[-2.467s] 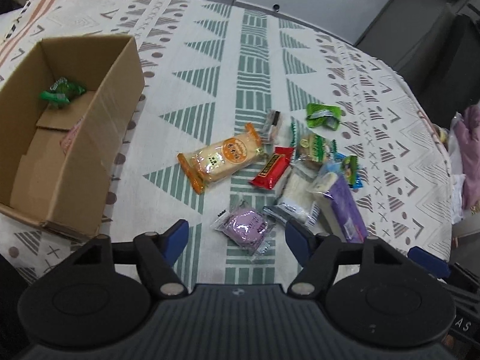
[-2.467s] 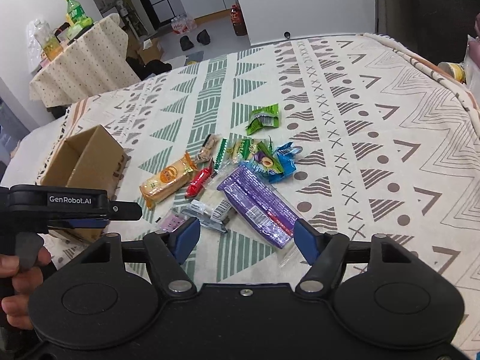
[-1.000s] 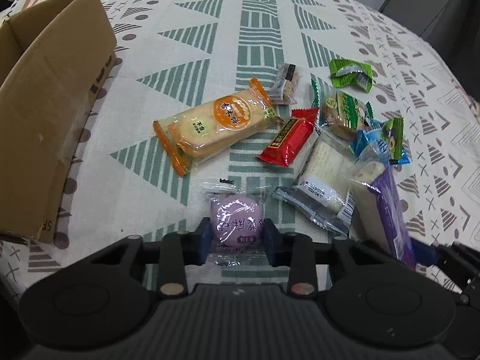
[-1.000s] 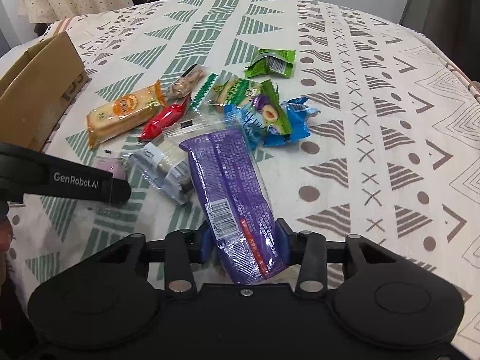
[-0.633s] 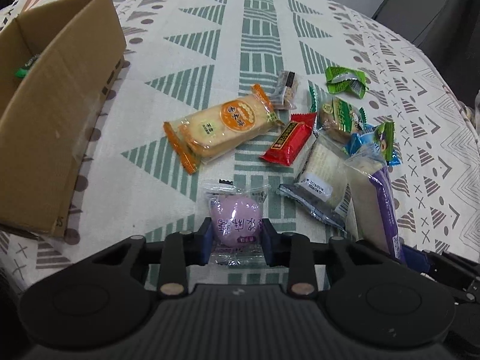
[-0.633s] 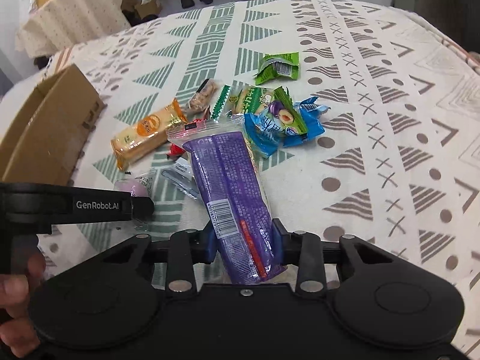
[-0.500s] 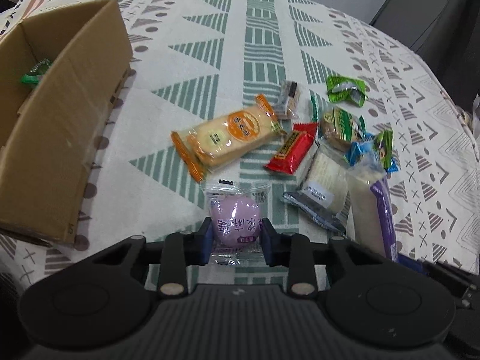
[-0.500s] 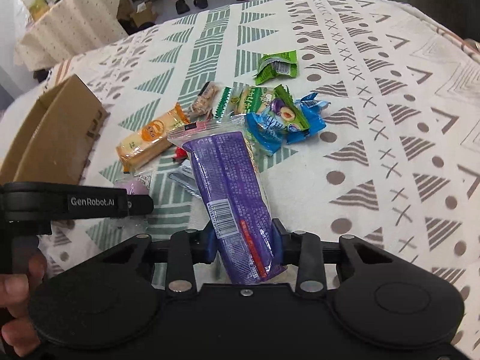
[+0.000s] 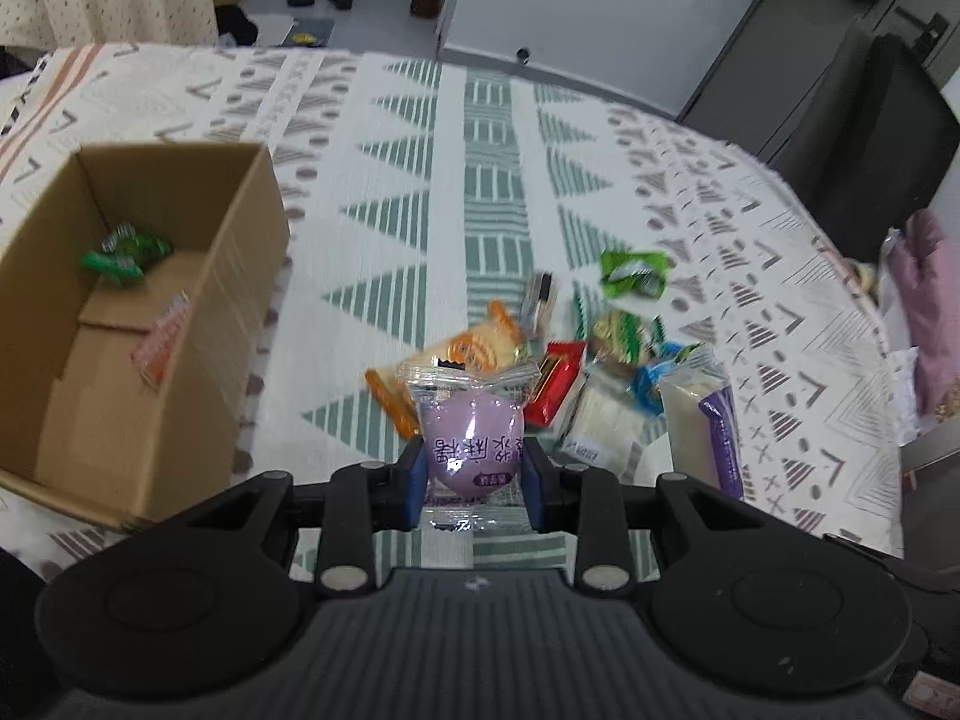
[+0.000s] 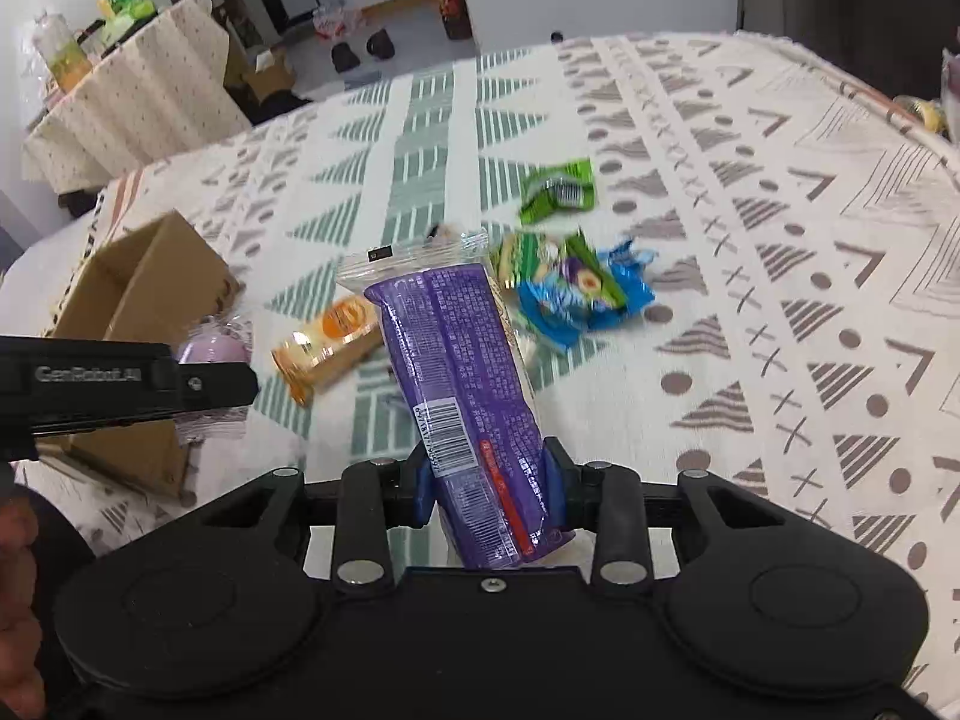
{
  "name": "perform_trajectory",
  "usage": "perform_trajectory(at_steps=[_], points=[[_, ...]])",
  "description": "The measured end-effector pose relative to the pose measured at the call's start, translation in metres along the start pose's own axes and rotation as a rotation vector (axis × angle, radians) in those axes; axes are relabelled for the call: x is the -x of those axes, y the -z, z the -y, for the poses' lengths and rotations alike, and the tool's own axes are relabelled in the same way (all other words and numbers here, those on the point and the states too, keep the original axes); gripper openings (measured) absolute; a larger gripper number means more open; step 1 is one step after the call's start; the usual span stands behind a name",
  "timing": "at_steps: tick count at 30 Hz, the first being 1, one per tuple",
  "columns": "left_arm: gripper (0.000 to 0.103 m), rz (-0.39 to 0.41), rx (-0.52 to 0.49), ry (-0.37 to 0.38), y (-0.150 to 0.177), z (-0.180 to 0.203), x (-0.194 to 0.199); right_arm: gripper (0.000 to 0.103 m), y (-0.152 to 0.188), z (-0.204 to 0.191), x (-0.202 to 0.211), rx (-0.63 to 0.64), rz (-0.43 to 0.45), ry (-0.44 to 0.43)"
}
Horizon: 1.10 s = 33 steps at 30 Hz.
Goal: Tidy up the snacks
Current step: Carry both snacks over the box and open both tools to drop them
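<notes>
The left claw (image 9: pixel 474 474) was clamped on a purple bun packet (image 9: pixel 471 438), which was held between its blue pads and raised above the patterned bench (image 9: pixel 480 180), its clear sealed top pointing away from the claw. The right claw (image 10: pixel 489 492) was clamped on the lower end of a long purple snack bag (image 10: pixel 456 372), the rest of the bag jutting forward and upward over the snack pile. A cardboard box (image 9: pixel 198 330) was seen on the bench to the left of the pile, well apart from it, with a green sweet (image 9: pixel 123 252) lying in its far corner. Left in the pile were an orange biscuit pack (image 10: pixel 327 342), a red bar (image 9: pixel 561 381), a blue wrapper (image 10: pixel 576 300) and a green packet (image 10: pixel 558 189) at the pile's far side, away from the box
</notes>
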<state>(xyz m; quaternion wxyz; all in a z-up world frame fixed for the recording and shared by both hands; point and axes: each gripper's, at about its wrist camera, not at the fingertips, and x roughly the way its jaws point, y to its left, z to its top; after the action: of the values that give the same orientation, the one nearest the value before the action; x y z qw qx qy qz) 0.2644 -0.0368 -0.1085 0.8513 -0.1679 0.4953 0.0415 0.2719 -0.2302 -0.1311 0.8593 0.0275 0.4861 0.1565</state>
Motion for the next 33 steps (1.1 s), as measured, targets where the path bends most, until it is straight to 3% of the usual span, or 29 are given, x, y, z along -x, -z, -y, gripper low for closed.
perform_trajectory(at_steps=[12,33], points=[[0.031,0.080,0.009,0.049,-0.023,-0.028,0.043,0.034,-0.015,-0.042,0.016,-0.031,0.071,-0.052],[0.031,0.147,0.097,-0.017,-0.064,-0.123,0.079,0.034,-0.060,-0.150,0.003,0.030,0.089,-0.216]])
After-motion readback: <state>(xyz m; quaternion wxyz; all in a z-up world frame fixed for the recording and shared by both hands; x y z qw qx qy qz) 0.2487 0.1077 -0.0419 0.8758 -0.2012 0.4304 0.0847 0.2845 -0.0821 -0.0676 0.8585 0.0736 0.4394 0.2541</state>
